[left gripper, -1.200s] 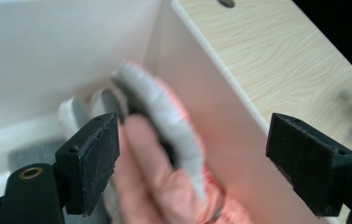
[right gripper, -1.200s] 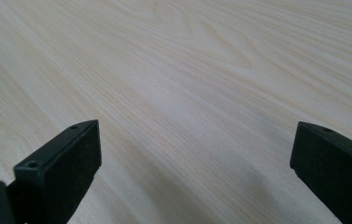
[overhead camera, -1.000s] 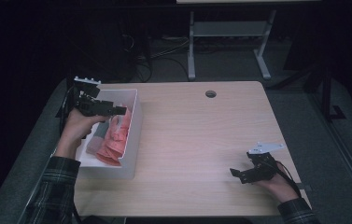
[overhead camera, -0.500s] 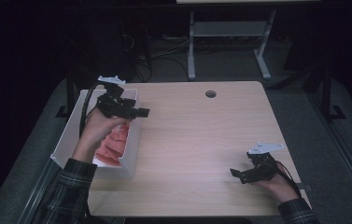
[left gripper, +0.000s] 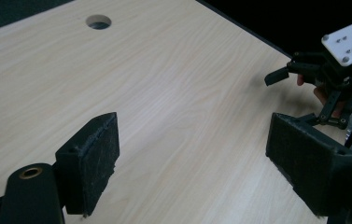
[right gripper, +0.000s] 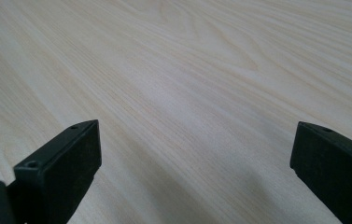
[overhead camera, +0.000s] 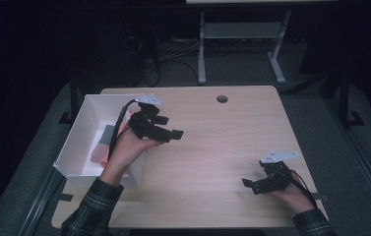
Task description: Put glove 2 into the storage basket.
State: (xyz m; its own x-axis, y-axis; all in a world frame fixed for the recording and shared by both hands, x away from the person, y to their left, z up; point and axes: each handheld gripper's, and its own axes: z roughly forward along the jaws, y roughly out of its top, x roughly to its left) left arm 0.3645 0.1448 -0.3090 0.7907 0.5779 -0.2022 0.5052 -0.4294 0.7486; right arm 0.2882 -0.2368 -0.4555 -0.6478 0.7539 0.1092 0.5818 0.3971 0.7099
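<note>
Left claw (overhead camera: 169, 129): jaws wide, empty, just right of the white bin (overhead camera: 85, 123). Right claw (overhead camera: 253, 186): jaws wide, empty, well right of the bin, low over the tabletop (overhead camera: 222, 147).

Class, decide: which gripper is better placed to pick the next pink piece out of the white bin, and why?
Left. The left gripper hovers open at the white bin holding the pink pieces; the right gripper rests open near the table's opposite front corner.

Matte black two-jaw left gripper (overhead camera: 170, 132) with a pale screwed top plate and black cable; matching black right gripper (overhead camera: 248, 185); dark plaid sleeves (overhead camera: 92, 209).
</note>
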